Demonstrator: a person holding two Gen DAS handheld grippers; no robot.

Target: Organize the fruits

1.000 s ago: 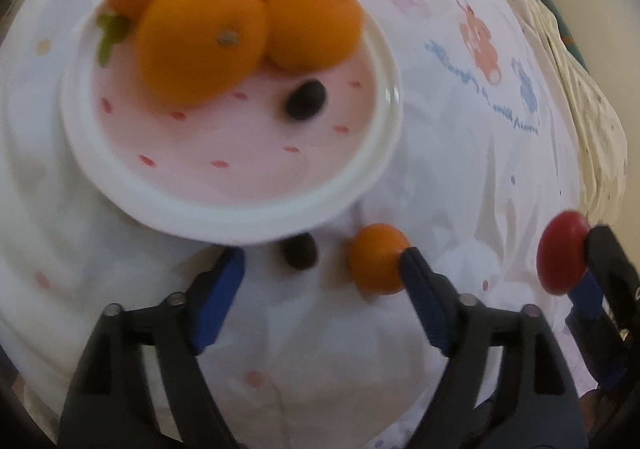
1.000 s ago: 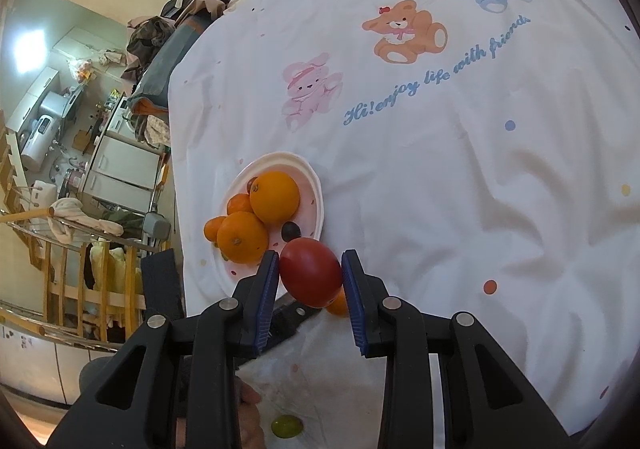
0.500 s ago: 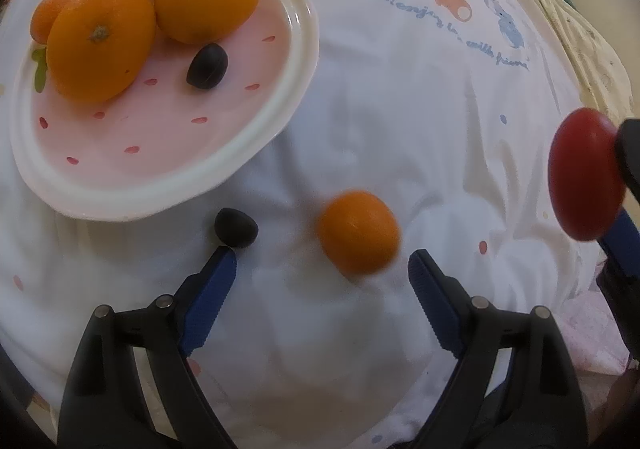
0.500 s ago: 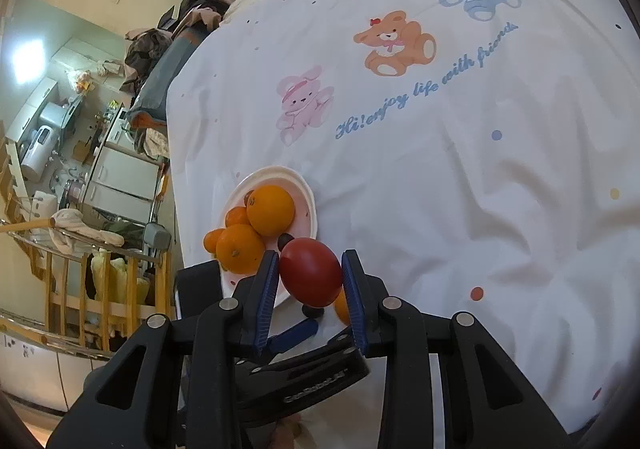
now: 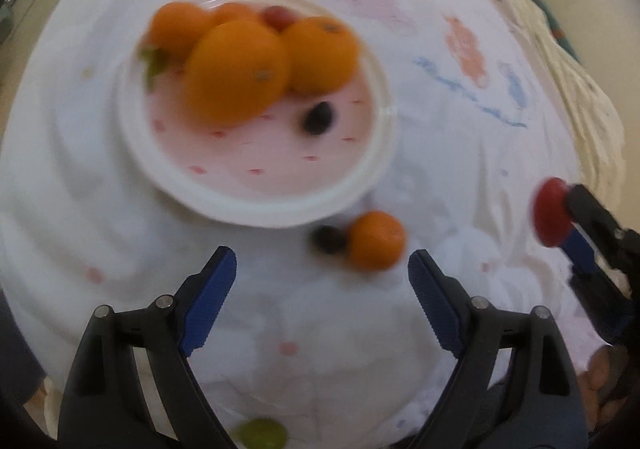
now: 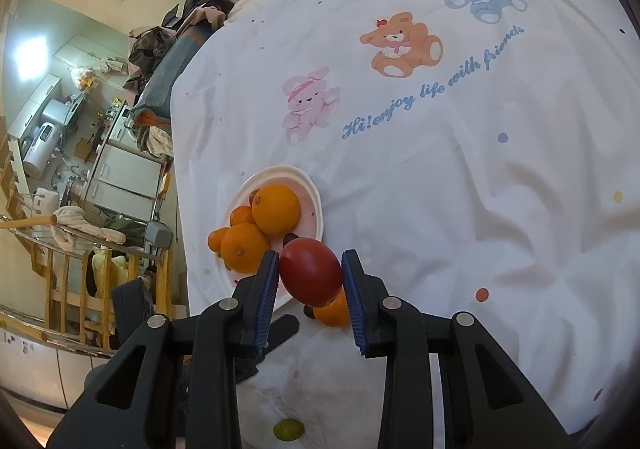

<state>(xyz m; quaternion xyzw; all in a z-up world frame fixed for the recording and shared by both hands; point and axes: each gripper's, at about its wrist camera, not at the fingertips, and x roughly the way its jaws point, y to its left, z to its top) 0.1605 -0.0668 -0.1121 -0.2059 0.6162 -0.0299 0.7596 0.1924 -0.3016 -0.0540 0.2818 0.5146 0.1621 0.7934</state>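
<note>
Looks like I'm in somebody's home; a cartoon-animal bedsheet (image 6: 440, 169) fills most of the frame; clothes pile (image 6: 188, 25) upper left, kitchen appliances (image 6: 44, 137) and a wooden railing (image 6: 68, 285) at left.

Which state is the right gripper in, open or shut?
Shut on the red tomato: both blue pads of the right gripper press its sides.

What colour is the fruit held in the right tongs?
Red fruit, clearest in the right wrist view.

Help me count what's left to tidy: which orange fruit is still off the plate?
The small orange on the sheet just outside the plate rim, beside a dark grape; the other oranges sit on the plate.
</note>
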